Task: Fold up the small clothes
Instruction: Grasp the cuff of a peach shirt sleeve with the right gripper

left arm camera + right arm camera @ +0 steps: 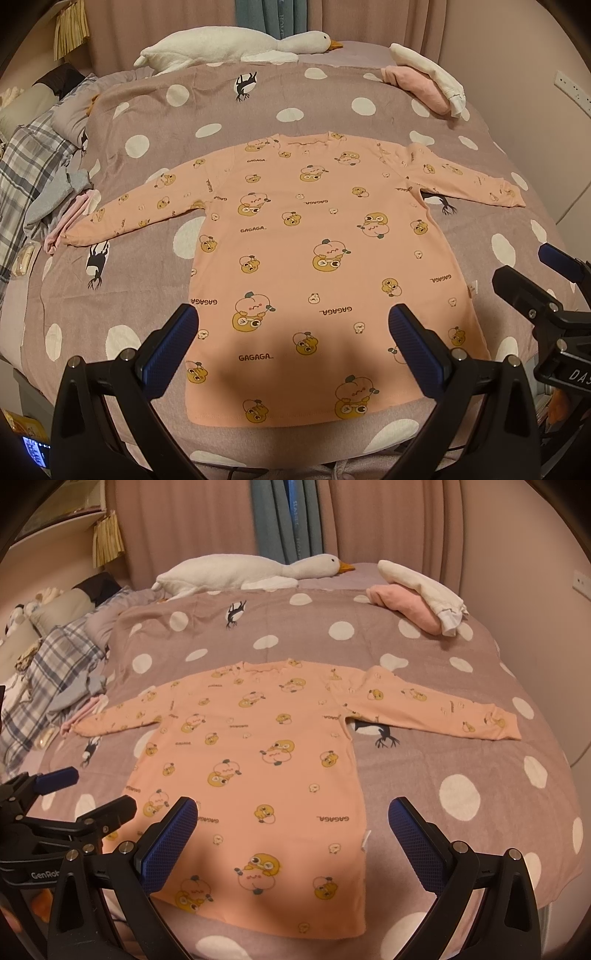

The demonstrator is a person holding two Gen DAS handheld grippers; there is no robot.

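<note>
A small peach long-sleeved shirt (295, 240) with cartoon duck prints lies flat on the bed, both sleeves spread out, hem nearest me; it also shows in the right wrist view (266, 760). My left gripper (293, 325) is open and empty, hovering above the shirt's lower part. My right gripper (291, 816) is open and empty, above the shirt's lower right edge. The right gripper shows at the right edge of the left wrist view (535, 277). The left gripper shows at the left edge of the right wrist view (85, 794).
The bed has a mauve polka-dot blanket (221, 107). A white goose plush (236, 46) lies at the far edge. Folded pink and white clothes (432, 83) sit at the far right. A plaid and grey clothes heap (33, 177) lies at the left.
</note>
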